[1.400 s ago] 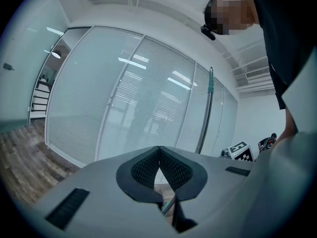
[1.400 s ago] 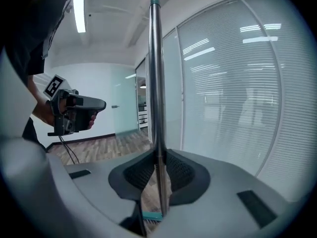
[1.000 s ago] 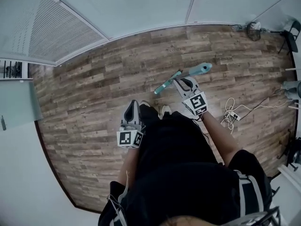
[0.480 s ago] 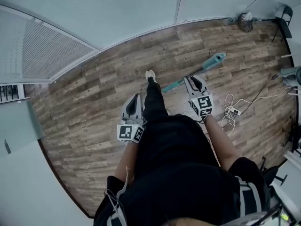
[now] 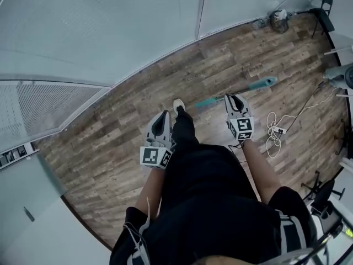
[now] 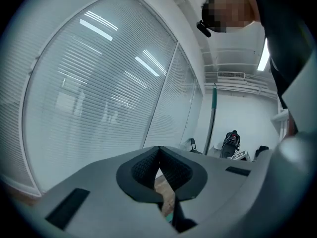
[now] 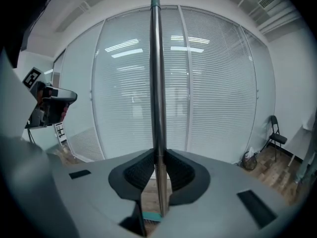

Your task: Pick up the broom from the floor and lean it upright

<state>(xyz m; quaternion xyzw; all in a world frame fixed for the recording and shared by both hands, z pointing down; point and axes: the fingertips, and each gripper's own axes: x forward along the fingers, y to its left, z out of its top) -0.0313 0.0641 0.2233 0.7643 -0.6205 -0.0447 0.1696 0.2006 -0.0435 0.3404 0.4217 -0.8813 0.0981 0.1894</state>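
The broom (image 5: 242,90) is a thin metal pole with teal ends, held off the wooden floor. My right gripper (image 5: 231,99) is shut on the pole. In the right gripper view the broom pole (image 7: 157,83) rises straight up between the pads (image 7: 179,172), with a teal piece at its foot. My left gripper (image 5: 161,117) hangs beside the person's left leg, its jaws together with nothing in them. The left gripper view looks past the gripper (image 6: 158,157) at the glass wall, and the upright broom pole (image 6: 213,113) shows at the right.
A glass wall with blinds (image 5: 110,32) runs along the far side of the floor. White cables and a power strip (image 5: 274,131) lie at the right. A chair (image 5: 321,5) and a small bin (image 5: 279,19) stand in the far right corner. The person's shoe (image 5: 177,104) is ahead.
The person has stepped and turned toward the glass wall, which now fills more of the view. Both grippers moved along with the body. The broom stays in the right gripper's grip.
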